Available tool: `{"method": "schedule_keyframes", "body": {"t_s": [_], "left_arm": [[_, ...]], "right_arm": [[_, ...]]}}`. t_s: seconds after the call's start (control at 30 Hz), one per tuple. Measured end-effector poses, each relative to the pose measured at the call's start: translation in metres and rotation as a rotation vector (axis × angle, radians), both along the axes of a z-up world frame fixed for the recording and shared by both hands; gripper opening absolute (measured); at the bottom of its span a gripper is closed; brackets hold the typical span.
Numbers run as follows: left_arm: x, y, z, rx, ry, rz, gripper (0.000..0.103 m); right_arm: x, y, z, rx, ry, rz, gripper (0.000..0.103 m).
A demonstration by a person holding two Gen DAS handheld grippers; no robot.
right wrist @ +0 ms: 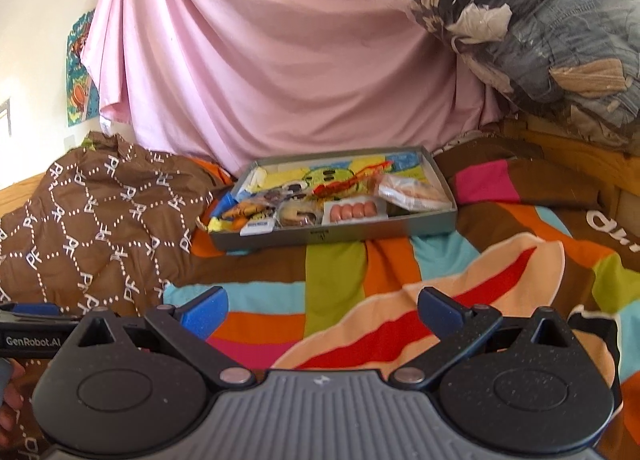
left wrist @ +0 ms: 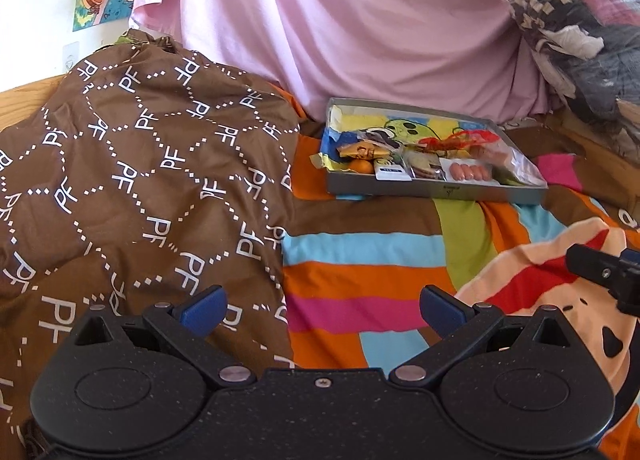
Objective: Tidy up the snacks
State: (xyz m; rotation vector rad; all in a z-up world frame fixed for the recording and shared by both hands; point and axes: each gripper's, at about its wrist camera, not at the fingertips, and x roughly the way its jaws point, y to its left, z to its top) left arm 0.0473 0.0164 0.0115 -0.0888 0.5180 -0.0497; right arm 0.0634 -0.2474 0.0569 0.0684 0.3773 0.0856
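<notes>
A shallow grey tray sits on the striped bedspread, close to the pink sheet draped behind it. Snacks fill its near side: a pack of pink sausages in the middle, a clear bag to its right, a small orange at the near left corner, a white-and-blue packet just beside it, and crumpled wrappers behind. The left gripper hangs over the bedspread with fingers spread wide and empty; the right gripper does the same, well short of the tray. A brown patterned quilt bulges at left, and a clear bag of clothes looms at right.
</notes>
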Motion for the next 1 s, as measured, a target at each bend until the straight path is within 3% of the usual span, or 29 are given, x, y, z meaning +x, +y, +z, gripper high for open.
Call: {"method": "schedule_keyframes", "body": {"t_s": [0.27, 1.0], "left_arm": [[-0.004, -0.007, -0.006, 0.05, -0.008, -0.02, 0.102], [-0.006, -0.004, -0.009, 0.029, 0.013, -0.008, 0.102]], "right_arm": [[-0.004, 0.003, -0.016, 0.009, 0.071, 0.002, 0.103], [-0.001, 0.003, -0.016, -0.006, 0.095, -0.01, 0.103]]}}
